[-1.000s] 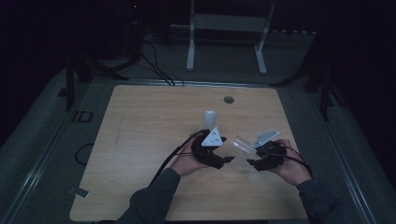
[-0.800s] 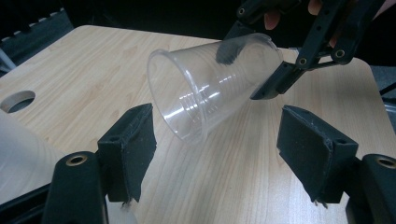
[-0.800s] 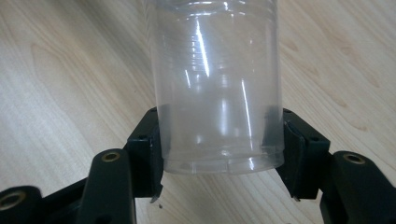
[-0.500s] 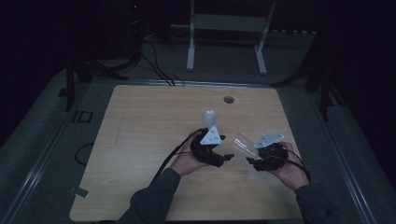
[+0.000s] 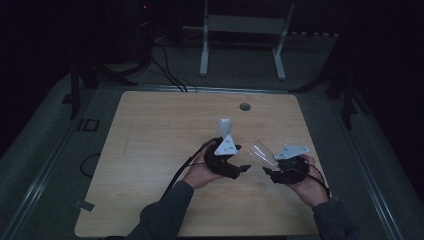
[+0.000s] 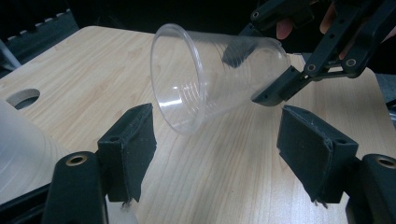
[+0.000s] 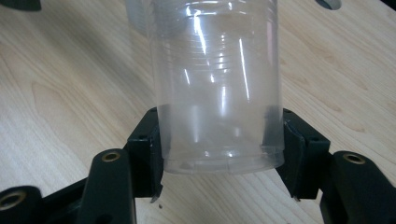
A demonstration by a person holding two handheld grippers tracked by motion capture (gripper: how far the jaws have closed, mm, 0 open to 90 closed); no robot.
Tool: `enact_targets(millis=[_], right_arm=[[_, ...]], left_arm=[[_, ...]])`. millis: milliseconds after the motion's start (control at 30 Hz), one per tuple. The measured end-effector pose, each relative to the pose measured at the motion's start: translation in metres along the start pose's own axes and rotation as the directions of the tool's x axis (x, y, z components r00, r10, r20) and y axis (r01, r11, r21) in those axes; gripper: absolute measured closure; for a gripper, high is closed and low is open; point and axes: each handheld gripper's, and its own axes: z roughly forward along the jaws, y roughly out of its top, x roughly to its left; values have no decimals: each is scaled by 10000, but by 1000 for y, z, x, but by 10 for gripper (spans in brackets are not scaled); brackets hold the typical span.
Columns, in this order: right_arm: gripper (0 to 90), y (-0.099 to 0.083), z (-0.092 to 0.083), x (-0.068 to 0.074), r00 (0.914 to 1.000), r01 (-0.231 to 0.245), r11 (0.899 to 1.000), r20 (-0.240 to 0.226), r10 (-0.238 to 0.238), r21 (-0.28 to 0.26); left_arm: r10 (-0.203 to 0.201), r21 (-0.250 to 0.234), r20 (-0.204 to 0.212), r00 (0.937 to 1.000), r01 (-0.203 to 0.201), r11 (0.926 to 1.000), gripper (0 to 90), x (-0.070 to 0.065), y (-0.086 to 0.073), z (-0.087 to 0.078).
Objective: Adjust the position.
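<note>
My right gripper [image 7: 219, 154] is clamped on the base of the clear cup [image 7: 217, 88], held tilted above the table [image 5: 150, 150] with its open mouth aimed at my left gripper [image 6: 215, 154]. The left jaws stand part open with nothing between them; a frosted cup [image 5: 224, 125] stands just beyond. The clear cup's long axis runs gripper to gripper, so the left is nearest the rim.

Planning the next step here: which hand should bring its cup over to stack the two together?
Probably the right. Its tool is clamped on the clear cup near the base, held off the table, mouth toward the left tool, whose jaws are empty beside the frosted cup.
</note>
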Motion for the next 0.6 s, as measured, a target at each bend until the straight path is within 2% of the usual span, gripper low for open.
enact_targets(millis=[300,600], right_arm=[[417,-4,1,0,9983,-536,9969,194,547,-571],[417,-7,0,0,9954,-847,9925,366,882,-882]], left_arm=[[0,-100,-108,9999,-1,9999,275,-1,1,0],[-143,-176,-170,9998,140,9997,275,-1,-1,1]])
